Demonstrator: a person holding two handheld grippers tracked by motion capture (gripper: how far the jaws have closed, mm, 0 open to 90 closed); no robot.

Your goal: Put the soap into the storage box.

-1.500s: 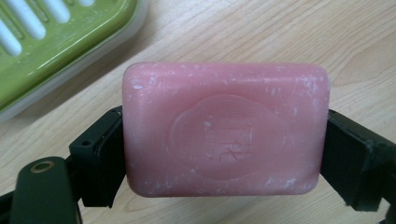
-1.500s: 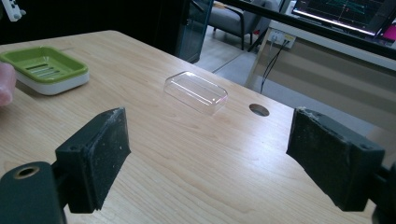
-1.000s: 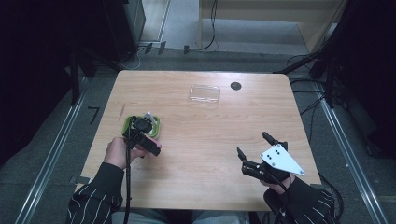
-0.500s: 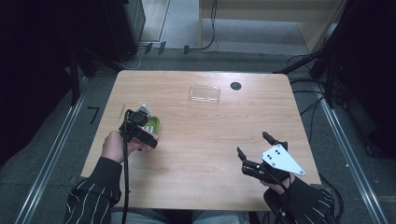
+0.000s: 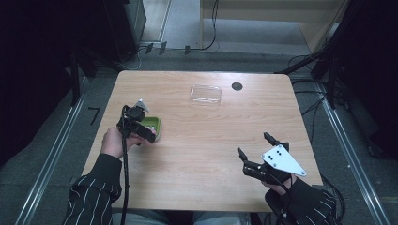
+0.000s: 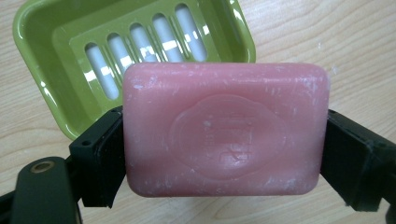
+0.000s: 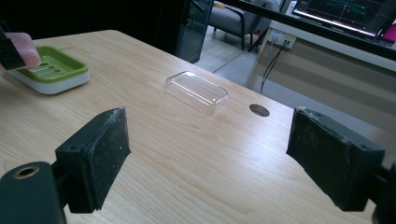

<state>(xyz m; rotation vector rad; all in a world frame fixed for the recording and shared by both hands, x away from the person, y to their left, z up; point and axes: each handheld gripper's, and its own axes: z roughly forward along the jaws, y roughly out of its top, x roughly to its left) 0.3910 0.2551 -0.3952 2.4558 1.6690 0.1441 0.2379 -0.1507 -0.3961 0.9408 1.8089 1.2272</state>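
A pink soap (image 6: 225, 133) is clamped between the two black jaws of the left hand-held gripper (image 6: 219, 154) — the bar is gripped by its short ends, its stamped face turned to the camera. It is held above the worktop (image 5: 211, 136), over the near edge of a green dish (image 6: 84, 60) whose slotted floor is seen bare just behind the bar. Whether the soap touches the dish rim cannot be told.

In the high view the left hand-held gripper (image 5: 139, 127) is seen at the left side of the worktop, held in a hand with a striped sleeve (image 5: 91, 197), and the dish (image 5: 154, 127) lies directly beside it. In the right gripper view the dish (image 7: 50, 69) is seen far to the left, with a fingertip (image 7: 23, 49) at its near rim.

The right hand-held gripper (image 5: 256, 152) is held near the front right corner, well apart from the dish — its jaws are spread wide and nothing is between them. A grey plate (image 5: 283, 160) is carried on top of it.

A clear lid (image 5: 206, 94) lies flat near the far edge, with a round hole (image 5: 237, 86) in the worktop just beside it.
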